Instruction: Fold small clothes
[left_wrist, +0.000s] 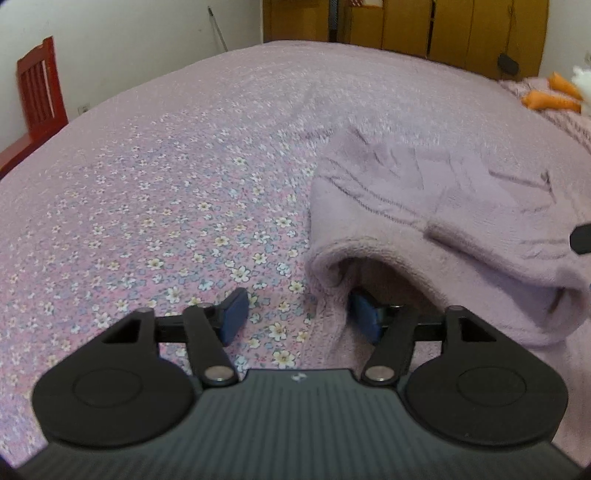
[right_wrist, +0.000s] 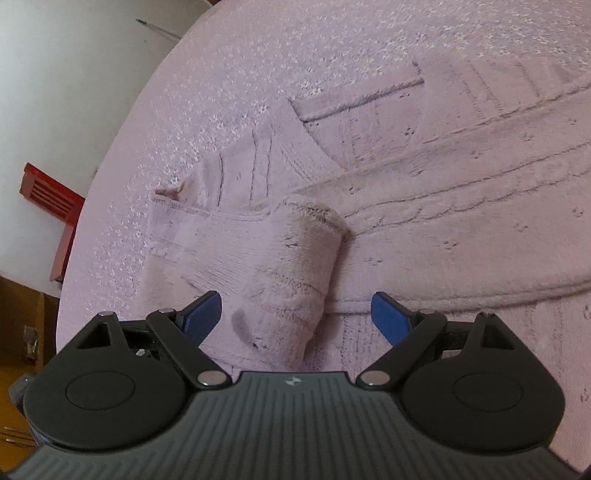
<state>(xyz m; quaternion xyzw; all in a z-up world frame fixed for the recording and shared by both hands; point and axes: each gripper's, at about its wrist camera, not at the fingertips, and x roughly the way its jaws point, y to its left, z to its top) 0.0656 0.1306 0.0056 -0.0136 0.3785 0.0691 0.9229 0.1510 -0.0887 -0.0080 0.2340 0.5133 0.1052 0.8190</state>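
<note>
A small lilac knit sweater (left_wrist: 436, 206) lies on the bed at the right of the left wrist view, its near edge folded into a raised roll. My left gripper (left_wrist: 301, 317) is open at that edge, its right fingertip tucked under the fold. In the right wrist view the sweater (right_wrist: 424, 177) spreads wide, with a sleeve (right_wrist: 291, 273) lying folded over the body toward me. My right gripper (right_wrist: 295, 317) is open, its blue pads on either side of the sleeve's end, holding nothing.
The bed has a pink floral cover (left_wrist: 166, 192). A red wooden chair (left_wrist: 37, 96) stands at the bed's left edge. Wooden wardrobes (left_wrist: 443, 26) line the back wall. An orange and white soft toy (left_wrist: 557, 92) lies at the far right.
</note>
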